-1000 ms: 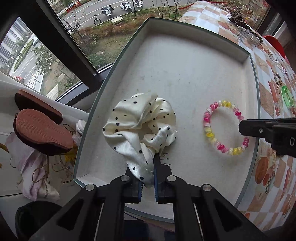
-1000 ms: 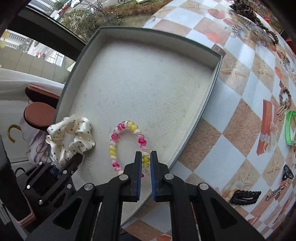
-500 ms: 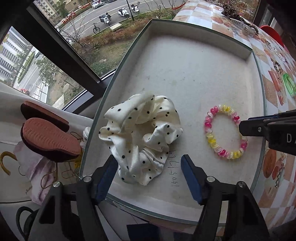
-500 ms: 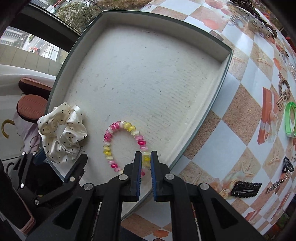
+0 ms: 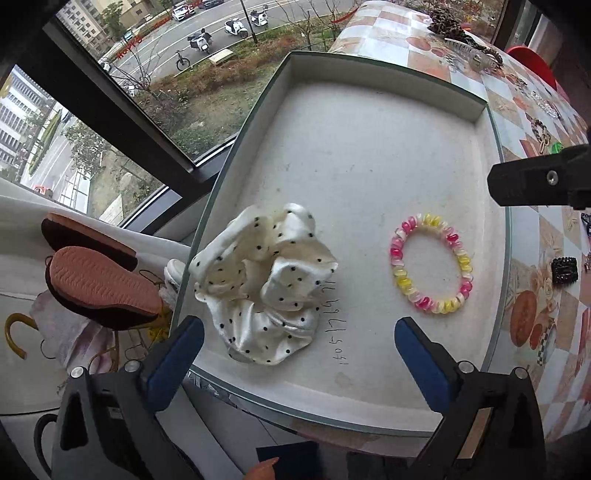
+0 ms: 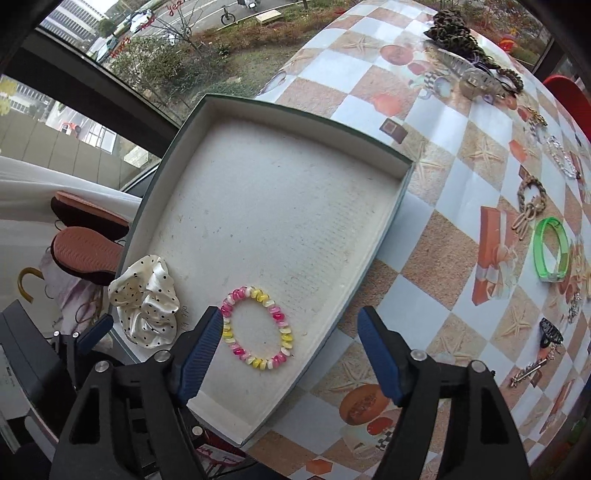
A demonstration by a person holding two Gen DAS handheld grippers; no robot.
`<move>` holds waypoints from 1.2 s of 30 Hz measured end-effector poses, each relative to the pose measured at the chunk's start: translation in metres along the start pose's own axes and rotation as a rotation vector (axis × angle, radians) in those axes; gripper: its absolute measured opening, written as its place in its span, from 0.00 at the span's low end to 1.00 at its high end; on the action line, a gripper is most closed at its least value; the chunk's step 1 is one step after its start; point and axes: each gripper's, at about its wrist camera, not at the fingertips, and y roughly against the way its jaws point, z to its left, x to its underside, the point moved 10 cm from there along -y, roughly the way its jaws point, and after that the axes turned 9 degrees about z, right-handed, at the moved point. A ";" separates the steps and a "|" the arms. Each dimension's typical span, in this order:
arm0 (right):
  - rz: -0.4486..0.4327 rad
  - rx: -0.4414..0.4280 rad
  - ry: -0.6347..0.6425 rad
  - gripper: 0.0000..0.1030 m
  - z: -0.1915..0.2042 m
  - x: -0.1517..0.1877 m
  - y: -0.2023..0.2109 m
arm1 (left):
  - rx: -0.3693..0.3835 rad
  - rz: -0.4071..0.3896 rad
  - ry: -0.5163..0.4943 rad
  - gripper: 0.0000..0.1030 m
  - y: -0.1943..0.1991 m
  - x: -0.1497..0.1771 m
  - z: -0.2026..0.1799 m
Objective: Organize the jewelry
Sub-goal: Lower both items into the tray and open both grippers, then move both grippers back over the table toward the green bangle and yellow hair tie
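Both grippers hang with the jaws spread wide and hold nothing. The left gripper (image 5: 295, 354) is over the near edge of the tray (image 5: 476, 110), and the scrunchie (image 5: 264, 282) lies just in front of it, between its two fingers, at the near left corner of the tray. The right gripper (image 6: 291, 350) is over the near right edge, and the bracelet (image 6: 256, 326) lies flat just in front of its left finger, near the right wall. Scrunchie and bracelet are near each other but do not touch.

These two pieces look already placed, so I judge the next move is to bring one more piece from the table (image 6: 436, 236). All of the loose pieces lie to the right of the tray, so the right gripper is nearer to them. The green bangle (image 6: 550, 249) lies with its long axis pointing away from the gripper, toward the far edge of the table. Near it are a brown woven piece (image 6: 530, 203), a black clip (image 6: 550, 332) and, at the far edge, a leopard scrunchie (image 6: 448, 26) and a watch (image 6: 476, 79).

Between the right gripper and these pieces stands only the low right wall of the tray, which the gripper must pass over. The rest of the tray floor is free for more pieces.
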 end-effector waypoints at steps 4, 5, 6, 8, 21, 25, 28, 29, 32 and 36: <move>-0.020 -0.022 -0.072 0.82 -0.033 0.018 0.019 | 0.002 -0.018 -0.068 1.00 0.010 -0.002 -0.011; -0.025 -0.030 -0.090 0.86 -0.039 0.025 0.022 | 0.004 -0.022 -0.087 1.00 0.014 -0.003 -0.015; -0.030 -0.038 -0.110 0.86 -0.044 0.028 0.024 | 0.005 -0.030 -0.105 1.00 0.018 -0.004 -0.019; -0.031 -0.054 -0.150 0.87 -0.067 0.037 0.032 | 0.008 -0.046 -0.136 1.00 0.026 -0.008 -0.028; -0.019 -0.023 -0.558 0.87 -0.227 0.111 0.040 | 0.070 -0.043 -0.286 1.00 0.063 -0.049 -0.129; -0.018 -0.002 -0.635 0.87 -0.279 0.119 0.041 | 0.081 -0.053 -0.288 1.00 0.076 -0.067 -0.159; -0.025 0.011 -0.671 0.87 -0.313 0.118 0.045 | 0.105 -0.038 -0.273 1.00 0.080 -0.081 -0.181; -0.029 0.013 -0.682 0.87 -0.324 0.116 0.046 | 0.109 -0.032 -0.269 1.00 0.080 -0.085 -0.188; -0.029 0.020 -0.707 0.87 -0.353 0.111 0.048 | 0.141 -0.011 -0.250 1.00 0.079 -0.100 -0.214; -0.036 0.025 -0.736 0.87 -0.388 0.103 0.049 | 0.174 0.020 -0.231 1.00 0.070 -0.118 -0.251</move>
